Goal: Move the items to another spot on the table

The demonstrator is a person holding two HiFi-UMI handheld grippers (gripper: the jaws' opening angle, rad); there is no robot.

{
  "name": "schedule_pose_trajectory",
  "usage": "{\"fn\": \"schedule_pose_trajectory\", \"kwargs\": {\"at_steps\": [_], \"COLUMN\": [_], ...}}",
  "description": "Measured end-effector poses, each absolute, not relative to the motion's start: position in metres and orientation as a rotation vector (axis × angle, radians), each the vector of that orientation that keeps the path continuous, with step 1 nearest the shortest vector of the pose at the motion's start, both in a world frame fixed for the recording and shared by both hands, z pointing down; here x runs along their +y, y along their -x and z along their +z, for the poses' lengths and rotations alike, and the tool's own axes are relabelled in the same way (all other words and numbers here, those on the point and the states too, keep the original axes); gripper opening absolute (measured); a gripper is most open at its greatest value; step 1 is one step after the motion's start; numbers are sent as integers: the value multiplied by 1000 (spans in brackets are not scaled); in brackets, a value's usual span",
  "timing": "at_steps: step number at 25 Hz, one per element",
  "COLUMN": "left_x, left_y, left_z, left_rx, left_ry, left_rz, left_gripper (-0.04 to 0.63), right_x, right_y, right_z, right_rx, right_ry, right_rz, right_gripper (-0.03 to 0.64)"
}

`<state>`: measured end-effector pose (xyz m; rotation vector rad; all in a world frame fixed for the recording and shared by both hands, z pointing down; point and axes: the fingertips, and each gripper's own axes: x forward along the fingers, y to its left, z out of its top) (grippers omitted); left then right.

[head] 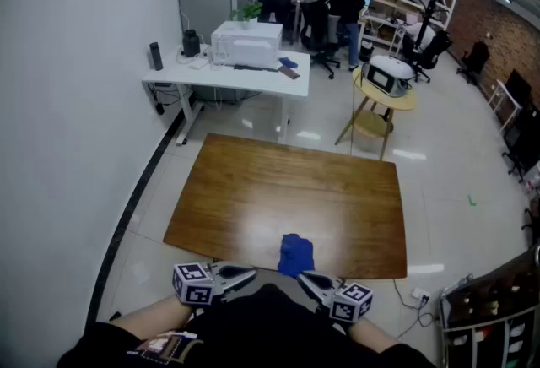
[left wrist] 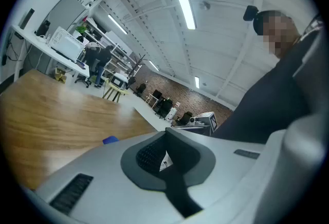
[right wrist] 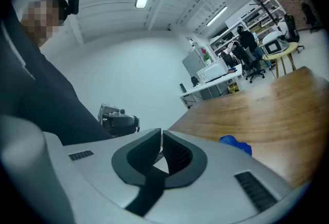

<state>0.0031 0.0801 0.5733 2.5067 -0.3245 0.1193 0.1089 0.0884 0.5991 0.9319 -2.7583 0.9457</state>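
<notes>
— Where do we see the cloth (head: 296, 254)?
— On the table (head: 253, 189), at its near edge, about in the middle.
— And our grippers?
— The left gripper (head: 246, 274) and the right gripper (head: 305, 278) are side by side, just before that edge. The cloth lies a bit past them.
— What is behind the table?
— A desk (head: 253, 79) at the left with a microwave (head: 246, 44) on it, and a round table (head: 403, 101) at the right.
</notes>
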Motion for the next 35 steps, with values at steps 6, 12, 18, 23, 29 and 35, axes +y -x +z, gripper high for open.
{"fn": "schedule_pose_trajectory", "kwargs": {"at_steps": [6,12,18,23,29,35], "left_x": [63,43,20,-14,-79,-136], "left_y": [4,67,100,57,-21,-75], "left_z": [579,582,601,606,609,592], "left_rx": [-287,-314,-286,-281,-371,-436], "left_ry": [-2531,-2517,-2478,-2484,-2445,-2469], "left_rz": [134,155,254,270,186,112], "left_gripper": [-8,-8,-8,-8,-8,-8], "right_x": [50,7,-40,-52,-64,-144], "right_y": [-111,-98,-102,-120,-133,-167], "right_z": [629,687,782,817,807,750], "right_rx": [-2648,-2412,-2067,-2013,-2163,-2313], "right_ry": [-1036,-1120,-1057,-895,-708,-831], "right_rz": [896,751,613,523,595,715], "right_gripper": [23,187,330,311,169,158]}}
